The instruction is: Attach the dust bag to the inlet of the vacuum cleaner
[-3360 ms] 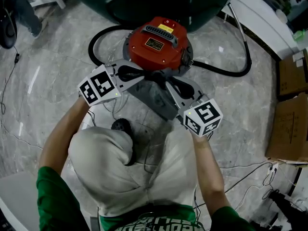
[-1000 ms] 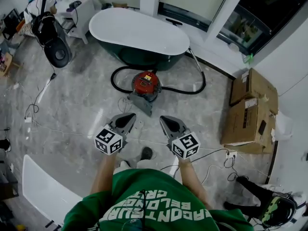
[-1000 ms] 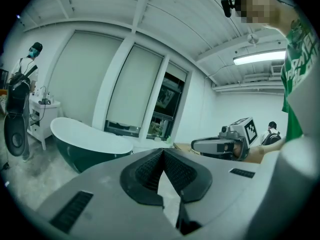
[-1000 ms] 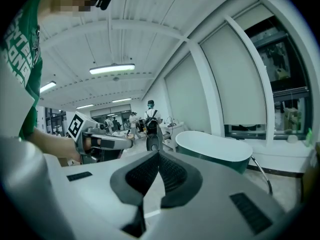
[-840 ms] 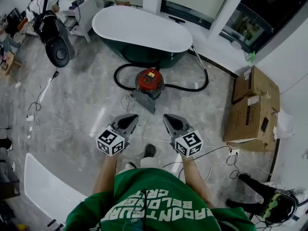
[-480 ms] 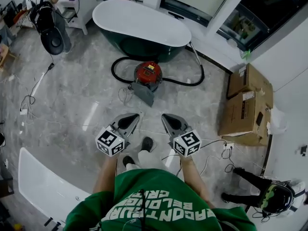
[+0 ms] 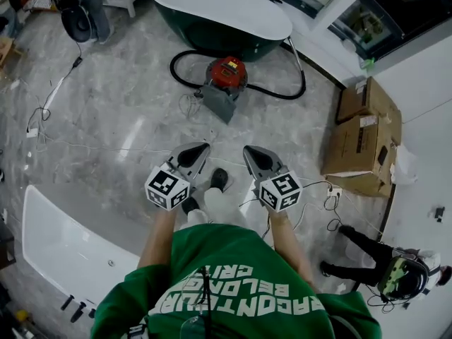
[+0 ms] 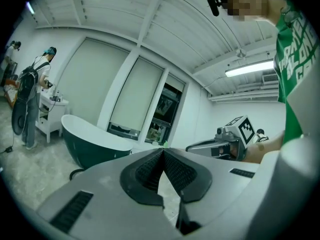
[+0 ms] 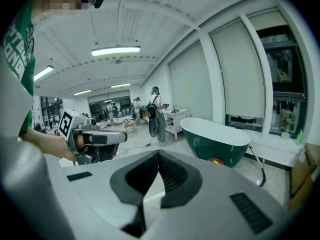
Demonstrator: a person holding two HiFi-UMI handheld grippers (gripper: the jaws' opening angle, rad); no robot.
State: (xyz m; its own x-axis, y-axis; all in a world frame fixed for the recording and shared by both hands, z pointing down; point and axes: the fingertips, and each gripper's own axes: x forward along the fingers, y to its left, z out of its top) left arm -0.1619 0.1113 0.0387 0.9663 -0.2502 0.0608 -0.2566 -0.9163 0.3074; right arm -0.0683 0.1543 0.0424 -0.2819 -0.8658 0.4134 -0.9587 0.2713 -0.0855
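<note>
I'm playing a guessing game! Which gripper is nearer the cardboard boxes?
Right. The right gripper is held just left of the cardboard boxes; the left gripper sits farther left, beyond the right one.

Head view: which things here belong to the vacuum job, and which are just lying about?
Belongs to the job: red vacuum cleaner, grey dust bag, left gripper, right gripper, both shut and empty.
Just lying about: green bathtub, cardboard boxes.
</note>
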